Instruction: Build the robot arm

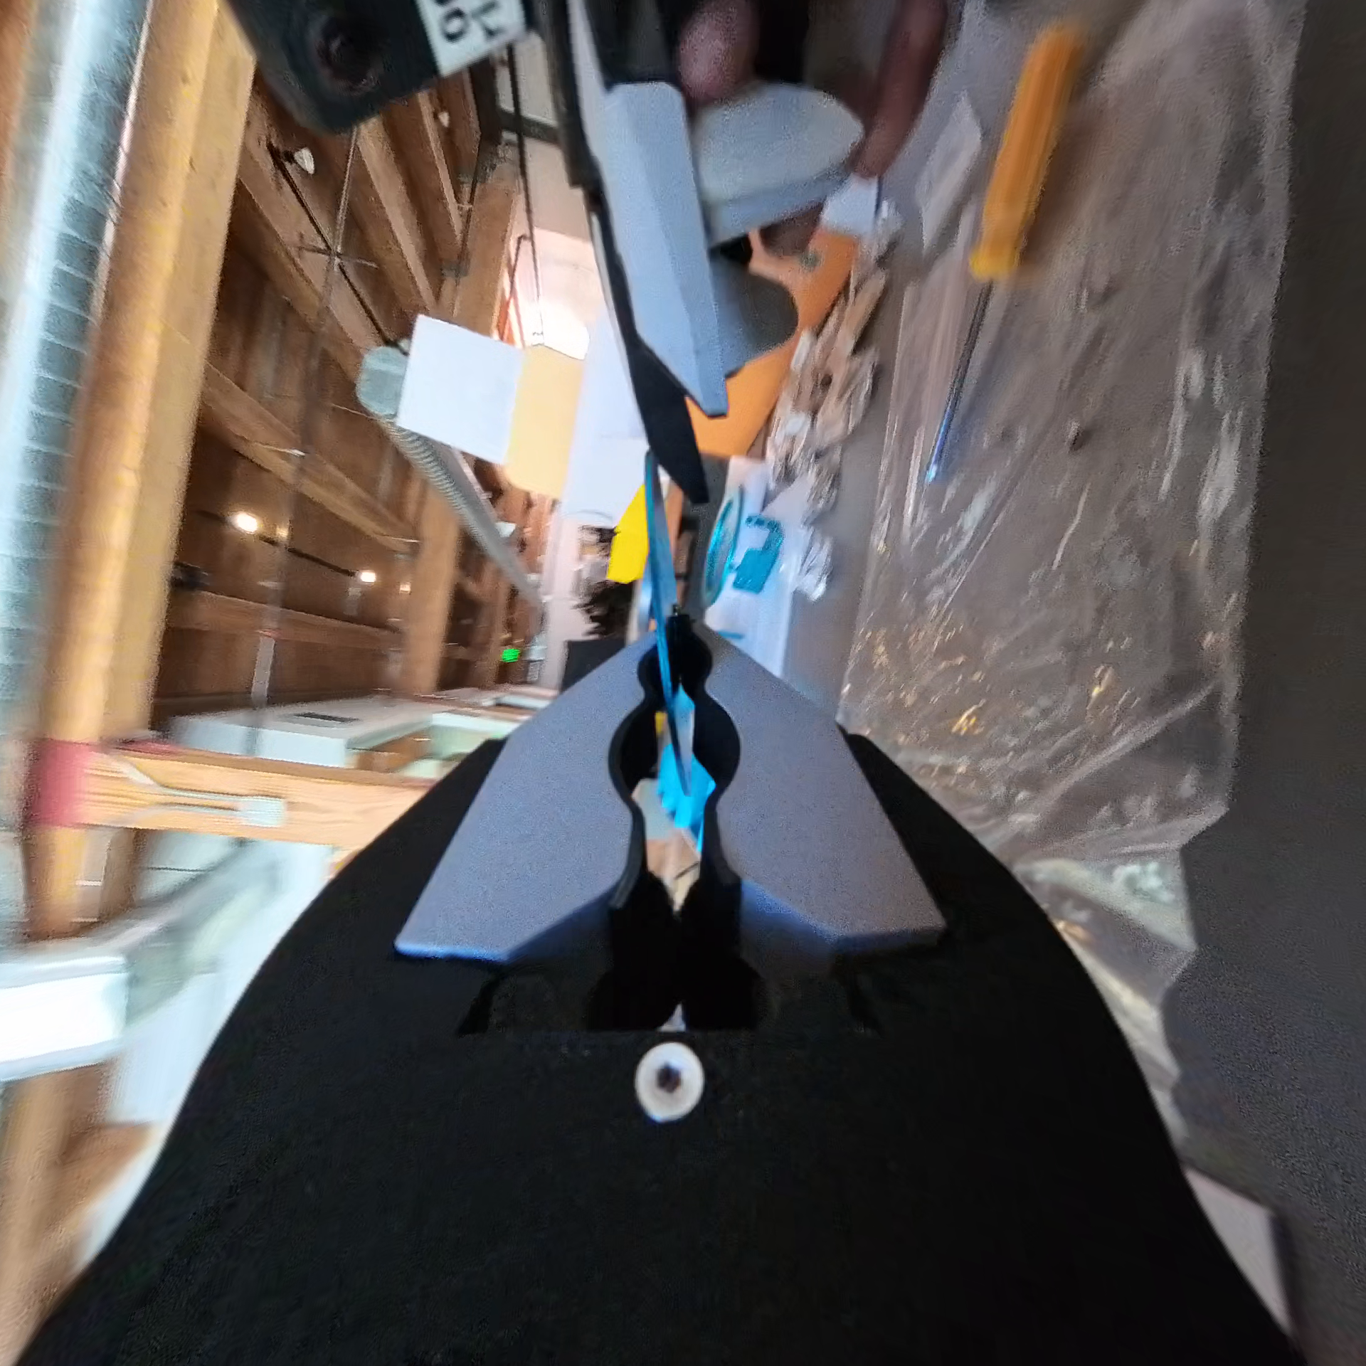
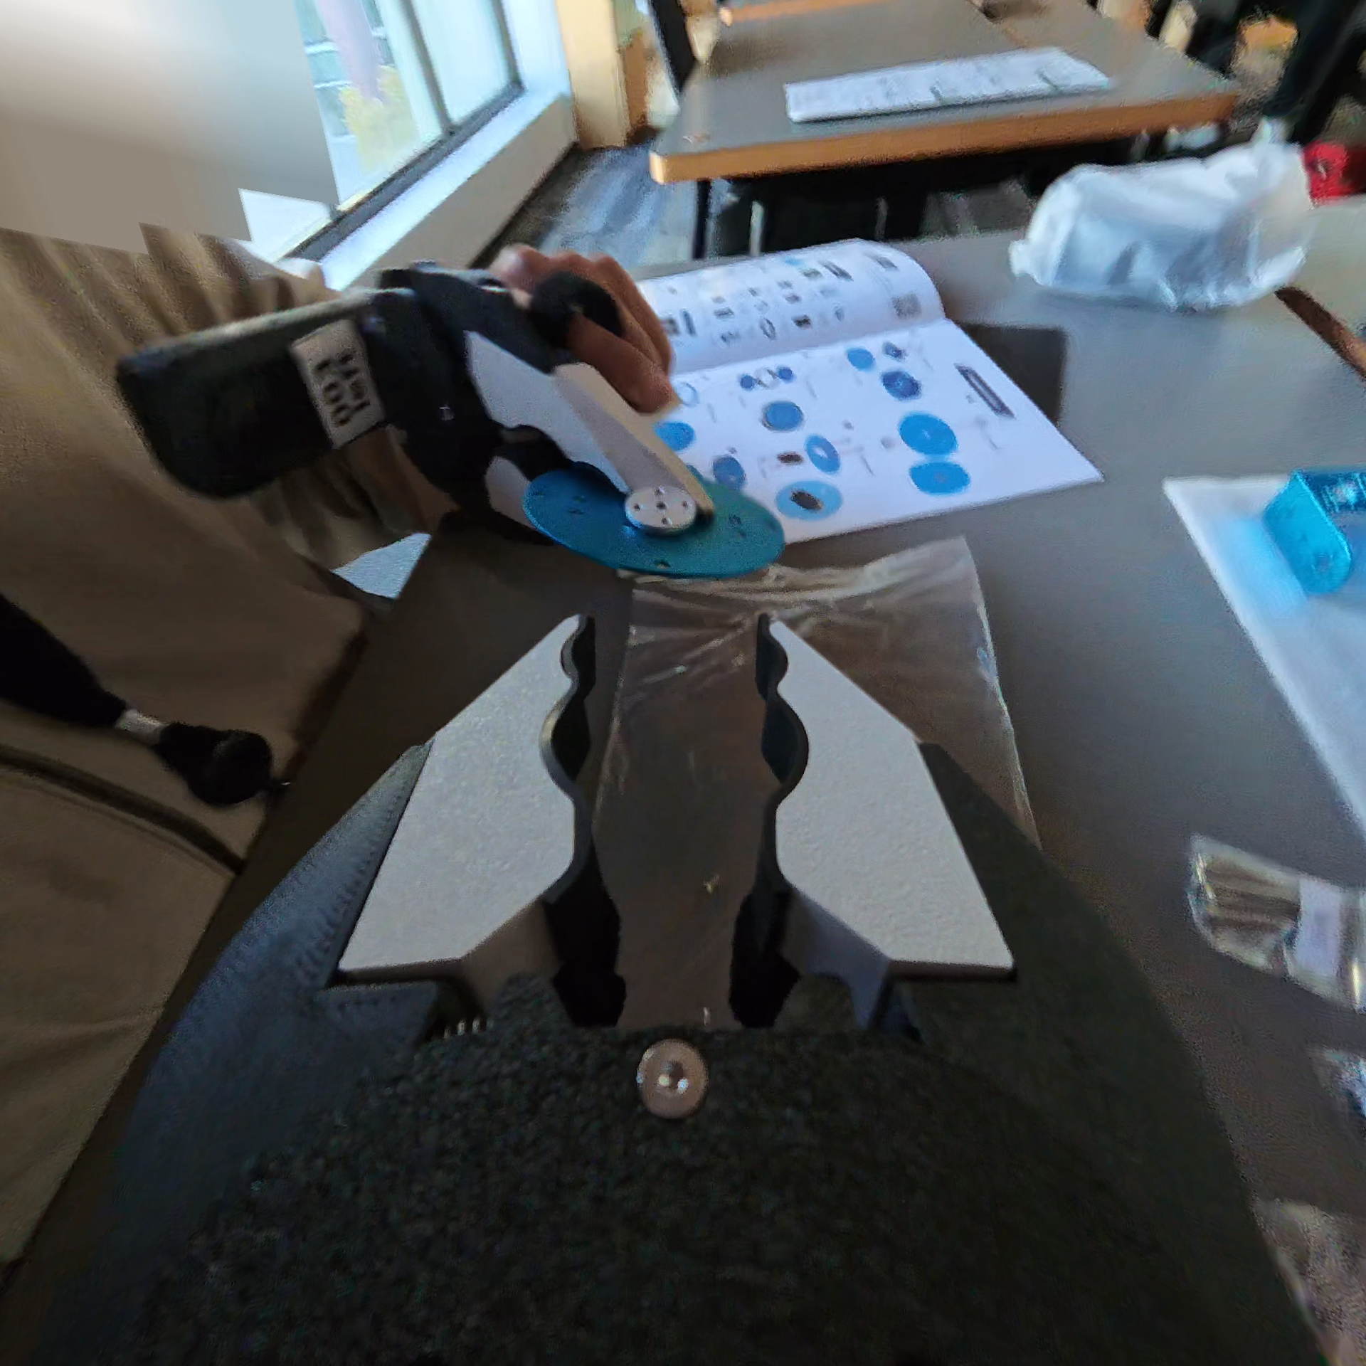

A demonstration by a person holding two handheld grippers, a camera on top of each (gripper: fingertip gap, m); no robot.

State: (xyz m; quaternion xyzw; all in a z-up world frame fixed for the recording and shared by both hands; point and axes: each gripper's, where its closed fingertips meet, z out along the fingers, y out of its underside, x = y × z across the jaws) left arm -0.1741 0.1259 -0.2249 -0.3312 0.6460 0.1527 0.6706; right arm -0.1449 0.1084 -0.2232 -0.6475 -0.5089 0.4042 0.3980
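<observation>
The left gripper (image 2: 669, 488) held a blue disc (image 2: 654, 531) by its edge, fingers clamped, above the bench (image 2: 1153, 665). The right gripper (image 2: 676, 643) hung just near it over a clear bag (image 2: 850, 636), fingers wide and empty. Keeping the disc level seemed wise.

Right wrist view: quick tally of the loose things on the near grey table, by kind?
Blue round plate with silver hub, held by the left gripper: 1
Open instruction booklet: 1
Flat clear plastic bag under the open right gripper: 1
Crumpled white bag: 1
Blue block on white sheet: 1
Small hardware packets: at least 1, blurred
Total: at least 6
</observation>
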